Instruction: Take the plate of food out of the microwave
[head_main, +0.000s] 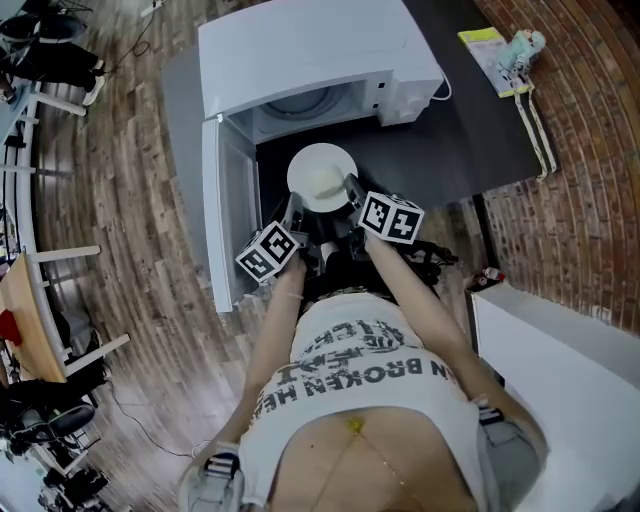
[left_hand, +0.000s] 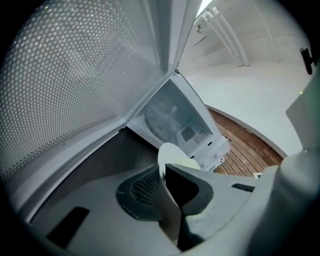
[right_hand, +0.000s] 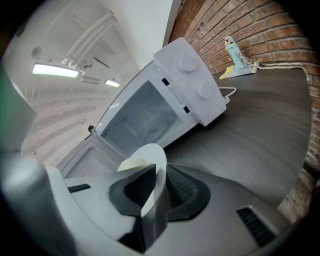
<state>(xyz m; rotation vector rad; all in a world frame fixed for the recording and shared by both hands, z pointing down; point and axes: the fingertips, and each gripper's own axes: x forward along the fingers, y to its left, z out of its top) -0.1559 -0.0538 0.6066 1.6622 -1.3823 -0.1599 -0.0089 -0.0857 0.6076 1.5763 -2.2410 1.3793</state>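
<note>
While both tools are clamping its rim, the white plate (head_main: 322, 178) is hanging just in front of the microwave (head_main: 310, 60), outside the open cavity and above the dark counter (head_main: 440, 150). The left gripper (left_hand: 164, 172) is biting the plate's edge on the side nearer the microwave's swung-open door (head_main: 225, 210), its pads pressing on the thin rim. The right gripper (right_hand: 159, 182) is gripping the opposite edge, on the side toward the microwave's two control knobs (right_hand: 189, 63). A pale mound of food (head_main: 325, 186) is sitting on the plate. Well to the right of the microwave, a small bottle (head_main: 524, 45) is lying by the brick wall (head_main: 590, 130).
</note>
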